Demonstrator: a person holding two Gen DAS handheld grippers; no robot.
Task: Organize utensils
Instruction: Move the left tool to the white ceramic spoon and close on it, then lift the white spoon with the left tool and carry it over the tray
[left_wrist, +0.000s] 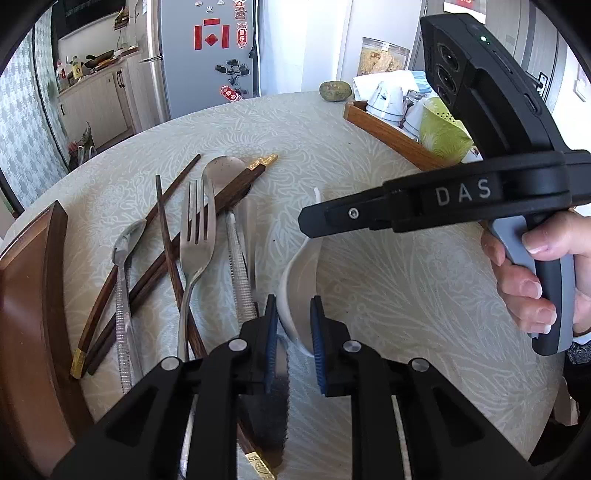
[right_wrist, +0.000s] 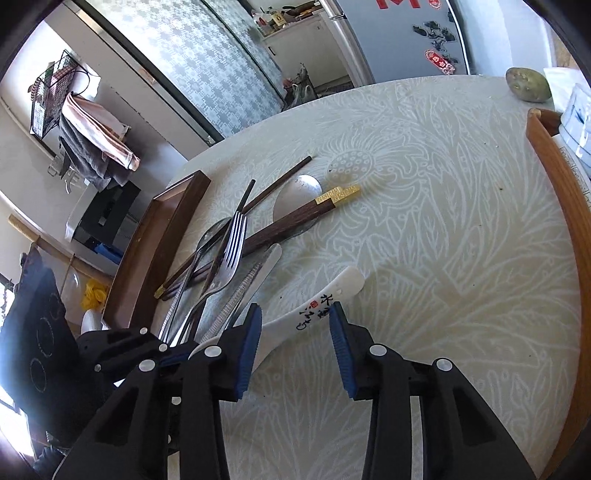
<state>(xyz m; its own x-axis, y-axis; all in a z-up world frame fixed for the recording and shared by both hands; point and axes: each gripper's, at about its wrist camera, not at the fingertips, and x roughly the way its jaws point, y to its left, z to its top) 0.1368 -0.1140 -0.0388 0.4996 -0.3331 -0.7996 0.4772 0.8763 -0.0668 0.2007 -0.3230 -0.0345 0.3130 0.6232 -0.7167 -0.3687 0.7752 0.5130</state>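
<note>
While the fork, chopsticks and metal spoons lie jumbled beside the empty dark tray, only the white spoon is engaged: left gripper clamped on its bowl, right gripper apart, straddling its handle.

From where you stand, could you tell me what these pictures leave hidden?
- Fork: handle end under the left gripper, left wrist view.
- Ceramic spoon: bowl behind the left gripper, right wrist view.
- Dark tray: cut off by the left edge, left wrist view.
- Whether the left gripper's pads press the ceramic spoon: too close to tell, either view.
</note>
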